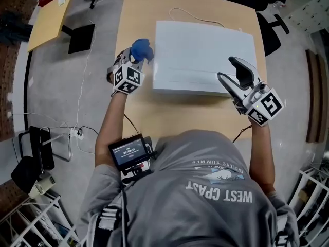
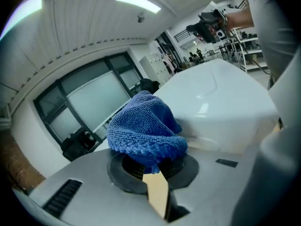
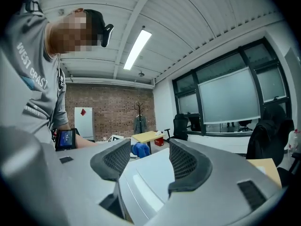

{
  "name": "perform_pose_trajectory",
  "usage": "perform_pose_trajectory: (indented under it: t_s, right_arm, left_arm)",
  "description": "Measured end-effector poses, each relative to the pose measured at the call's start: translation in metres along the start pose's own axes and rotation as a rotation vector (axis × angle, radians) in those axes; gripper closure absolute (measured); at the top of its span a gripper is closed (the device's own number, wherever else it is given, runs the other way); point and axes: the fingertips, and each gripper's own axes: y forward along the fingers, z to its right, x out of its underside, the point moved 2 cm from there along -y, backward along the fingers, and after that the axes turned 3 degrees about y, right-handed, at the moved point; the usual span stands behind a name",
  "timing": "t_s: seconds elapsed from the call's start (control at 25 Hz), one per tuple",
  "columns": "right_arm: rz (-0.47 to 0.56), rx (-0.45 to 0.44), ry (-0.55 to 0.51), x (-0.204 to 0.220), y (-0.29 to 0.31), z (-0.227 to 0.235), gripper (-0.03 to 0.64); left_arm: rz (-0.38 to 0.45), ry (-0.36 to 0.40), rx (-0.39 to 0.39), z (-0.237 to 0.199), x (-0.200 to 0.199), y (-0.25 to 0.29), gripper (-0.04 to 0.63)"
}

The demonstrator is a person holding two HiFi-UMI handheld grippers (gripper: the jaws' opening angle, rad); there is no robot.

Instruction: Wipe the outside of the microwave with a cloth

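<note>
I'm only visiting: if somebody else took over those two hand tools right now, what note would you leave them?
Left gripper: jaws shut on the blue cloth, at the white microwave's left top edge; contact can't be told.
Right gripper: jaws open, empty, at the microwave's front right corner.
The microwave sits on the wooden table.
Done: cloth picked up.
Left: wipe the outside; no wiped area shows.

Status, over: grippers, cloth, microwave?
Left gripper shut on blue cloth, beside microwave's left side. Right gripper open, empty, over its right front. Cord behind microwave, out of the way.
</note>
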Motion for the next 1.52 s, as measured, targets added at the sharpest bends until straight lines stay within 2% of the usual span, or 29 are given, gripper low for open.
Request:
perform_pose_trajectory:
  t_s: [0.12,0.28,0.64,0.8,1.04,1.28,1.52]
  right_arm:
    - [-0.029,0.013,0.034,0.014,0.009,0.003,0.364]
    - [-0.036,0.037,0.042,0.021,0.021,0.026,0.365]
    - [-0.067,0.042,0.057,0.042,0.028,0.02,0.365]
    - [-0.083,0.031,0.053,0.047,0.035,0.016,0.364]
    - [-0.094,0.033,0.059,0.046,0.037,0.014,0.365]
    - [-0.093,0.038,0.072,0.048,0.037,0.019,0.365]
    - [-0.068,0.025,0.098,0.048,0.035,0.019,0.365]
  left_arm:
    - [-0.041,0.015,0.086,0.023,0.017,0.027,0.541]
    - [-0.036,-0.018,0.108,0.023,0.026,0.065,0.541]
    - [-0.121,-0.024,0.252,0.095,0.081,0.085,0.543]
    - [-0.167,-0.042,0.341,0.128,0.106,0.087,0.545]
    - [-0.249,-0.02,0.466,0.165,0.139,0.089,0.545]
    - [-0.25,-0.007,0.497,0.163,0.136,0.089,0.545]
    - [-0.212,-0.037,0.456,0.152,0.12,0.078,0.545]
